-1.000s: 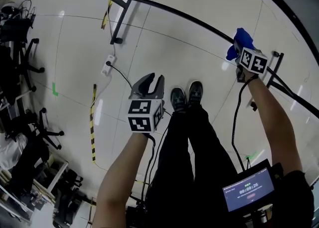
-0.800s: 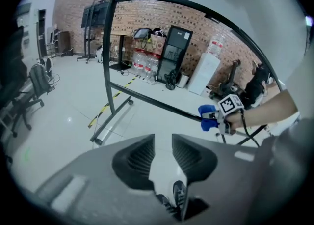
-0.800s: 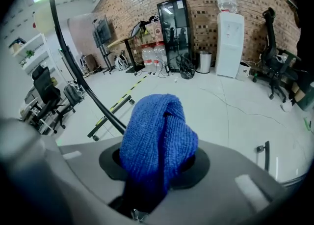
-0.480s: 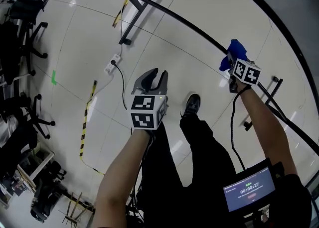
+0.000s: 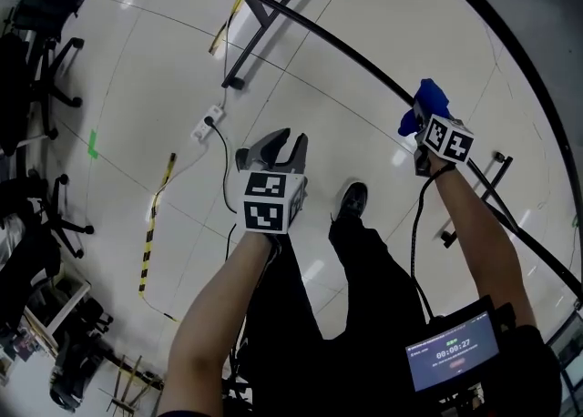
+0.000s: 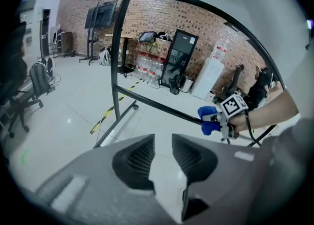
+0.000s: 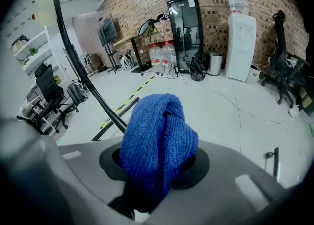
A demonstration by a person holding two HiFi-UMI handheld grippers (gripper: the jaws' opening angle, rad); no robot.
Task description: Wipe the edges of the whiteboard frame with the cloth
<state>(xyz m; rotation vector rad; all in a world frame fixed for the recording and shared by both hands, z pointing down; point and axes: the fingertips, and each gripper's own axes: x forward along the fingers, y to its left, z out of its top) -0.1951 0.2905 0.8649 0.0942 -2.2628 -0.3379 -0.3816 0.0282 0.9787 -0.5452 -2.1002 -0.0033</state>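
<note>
The whiteboard frame's black lower bar (image 5: 337, 46) curves across the floor in the head view. My right gripper (image 5: 420, 115) is shut on a bunched blue cloth (image 5: 428, 96), which rests against that bar. In the right gripper view the cloth (image 7: 157, 135) fills the jaws of the right gripper (image 7: 158, 166), and the bar (image 7: 83, 76) runs behind it. My left gripper (image 5: 281, 142) hangs over the floor, apart from the frame. Its jaws stand a narrow gap apart with nothing between them. The left gripper (image 6: 163, 143) looks toward the frame's upright (image 6: 115, 71) and the cloth (image 6: 208, 120).
The frame's foot (image 5: 269, 28) stands on the floor at top centre. A power strip with its cable (image 5: 208, 122) and yellow-black tape (image 5: 150, 224) lie to the left. Office chairs (image 5: 36, 215) crowd the left edge. My own shoe (image 5: 351, 198) and a small screen (image 5: 453, 351) are below.
The right gripper has slid the cloth leftward along the bar, away from the right foot of the frame. The left gripper drifted with it. Two shoes showed side by side earlier; one shows now.
</note>
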